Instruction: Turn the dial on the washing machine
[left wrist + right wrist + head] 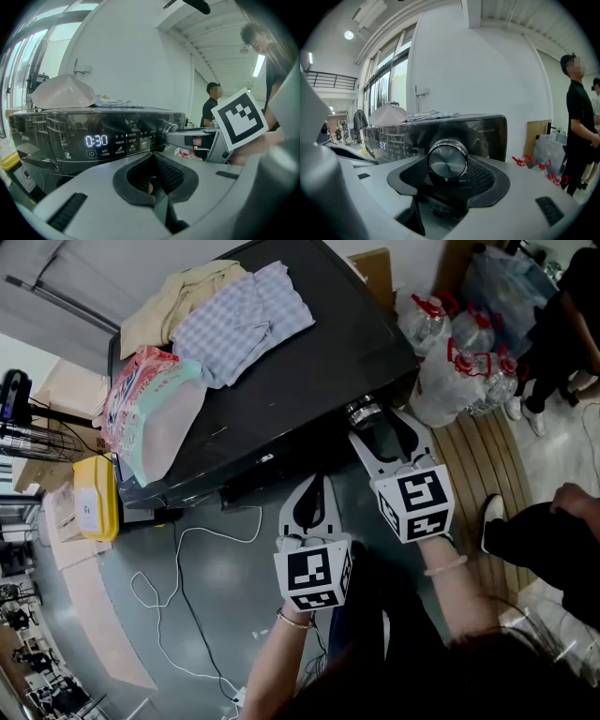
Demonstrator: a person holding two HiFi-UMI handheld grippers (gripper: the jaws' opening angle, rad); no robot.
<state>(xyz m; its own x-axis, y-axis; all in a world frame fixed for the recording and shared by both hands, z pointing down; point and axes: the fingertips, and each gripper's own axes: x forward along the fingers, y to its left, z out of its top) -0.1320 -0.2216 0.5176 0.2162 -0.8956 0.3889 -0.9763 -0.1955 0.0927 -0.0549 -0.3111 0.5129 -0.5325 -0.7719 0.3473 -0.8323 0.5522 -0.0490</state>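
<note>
Outward, dial (447,161) face toward right gripper (375,423)

Head view: your right gripper (375,423) covers near side of dial (363,412); control panel (272,460) beside it seen edge-on, unreadable. Right gripper view: dial's lower rim hidden behind pads (483,176). Ahead of your left gripper (152,164), labels (133,143) beside display (96,140) too small to read.
</note>
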